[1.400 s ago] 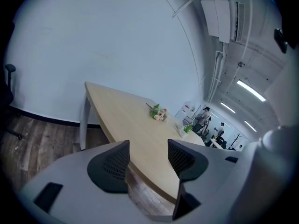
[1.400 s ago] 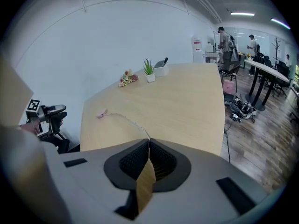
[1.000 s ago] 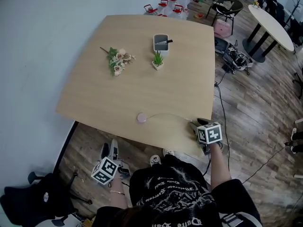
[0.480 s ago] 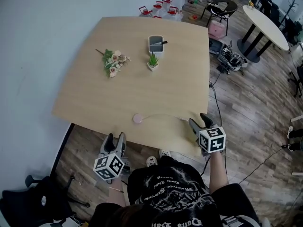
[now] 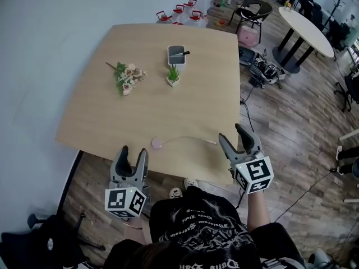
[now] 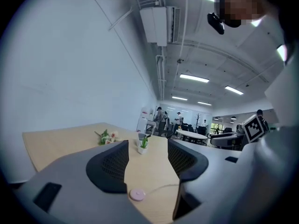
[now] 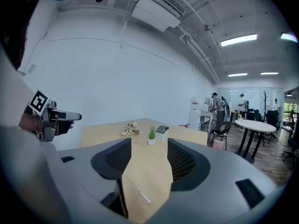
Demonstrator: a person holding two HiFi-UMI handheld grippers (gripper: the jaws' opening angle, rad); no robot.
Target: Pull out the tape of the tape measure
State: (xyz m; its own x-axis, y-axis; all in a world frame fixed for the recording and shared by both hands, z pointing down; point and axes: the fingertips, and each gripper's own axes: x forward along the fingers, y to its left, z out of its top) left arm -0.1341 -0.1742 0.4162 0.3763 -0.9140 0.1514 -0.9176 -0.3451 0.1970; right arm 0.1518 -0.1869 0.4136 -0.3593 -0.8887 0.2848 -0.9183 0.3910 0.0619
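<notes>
Tape measure (image 5: 156, 143) by the tabletop's (image 5: 168, 108) front edge, tape (image 5: 190, 137) already out rightward. Likely light, tape limp: pinch its free end. Left gripper (image 5: 133, 151) wide, empty; right gripper (image 5: 231, 132) jaws just opened, empty.

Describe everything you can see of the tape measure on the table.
The tape measure is a small round pink case, plastic by its look, lying flat on the light wooden table close to its near edge. Its tape, thin and pale, is pulled out and lies in a shallow arc toward the right, its free end resting on the tabletop. Only the table touches it.
</notes>
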